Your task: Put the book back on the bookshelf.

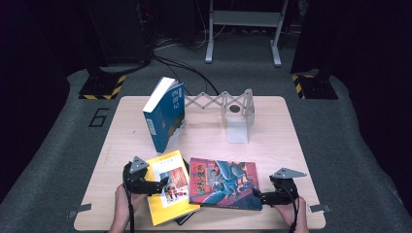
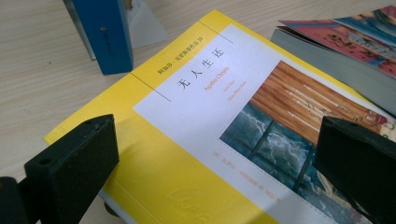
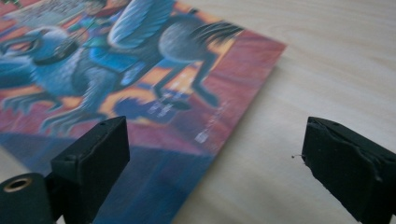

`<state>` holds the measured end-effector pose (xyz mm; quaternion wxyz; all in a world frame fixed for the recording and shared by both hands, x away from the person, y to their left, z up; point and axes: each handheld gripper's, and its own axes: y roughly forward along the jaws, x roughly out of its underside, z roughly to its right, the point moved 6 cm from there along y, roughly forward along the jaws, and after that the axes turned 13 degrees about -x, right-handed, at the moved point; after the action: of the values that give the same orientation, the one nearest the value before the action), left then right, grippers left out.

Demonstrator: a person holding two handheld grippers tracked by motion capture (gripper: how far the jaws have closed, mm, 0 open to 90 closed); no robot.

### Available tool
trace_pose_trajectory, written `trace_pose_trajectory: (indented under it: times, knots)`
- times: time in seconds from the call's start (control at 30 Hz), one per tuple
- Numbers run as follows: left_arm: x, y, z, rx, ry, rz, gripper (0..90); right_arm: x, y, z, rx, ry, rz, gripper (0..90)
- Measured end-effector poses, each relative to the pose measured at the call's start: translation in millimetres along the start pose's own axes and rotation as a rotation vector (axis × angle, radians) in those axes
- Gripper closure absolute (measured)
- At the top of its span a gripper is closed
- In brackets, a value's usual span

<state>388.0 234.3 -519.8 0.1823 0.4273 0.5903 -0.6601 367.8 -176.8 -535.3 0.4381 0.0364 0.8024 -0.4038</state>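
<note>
Books flat on the table, both grippers wide apart

Yellow book [image 2: 154, 140] lies face up near the front edge of the wooden table [image 1: 272, 141], on the person's left. Its cover is bright yellow with a white panel that carries black Chinese characters, a small orange line of author's name, and a picture of orange slats over a blue-green stormy window. It rests on something dark that peeks out beneath its near corner; what that is cannot be told. Just to its right lies the illustrated book [image 1: 224, 183], a thick paperback with a red and orange cover showing a grey winged creature and a rider, its left edge overlapping the yellow one.

The left gripper [image 2: 212, 161] hovers over the yellow cover with its jaws spread wide, holding nothing. The right gripper [image 3: 215, 161] sits at the illustrated book's right edge, jaws also wide, one over the cover and one over bare table.

Farther back a blue book [image 1: 165, 115] stands upright, leaning slightly, beside a white expanding bookend [image 1: 233, 114].
</note>
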Motion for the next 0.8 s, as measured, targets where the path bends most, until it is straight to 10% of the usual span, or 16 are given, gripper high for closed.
trace_pose_trajectory:
  times: [0.53,0.8]
  knots:
    - [12.6,-8.9,13.5,-0.083,0.037,0.02,0.0,29.1,15.1,-28.7,-0.166,0.042,-0.099,3.1]
    - [13.2,-8.9,13.1,-0.082,0.042,0.027,0.0,30.5,19.6,-30.8,-0.175,0.018,-0.102,1.3]
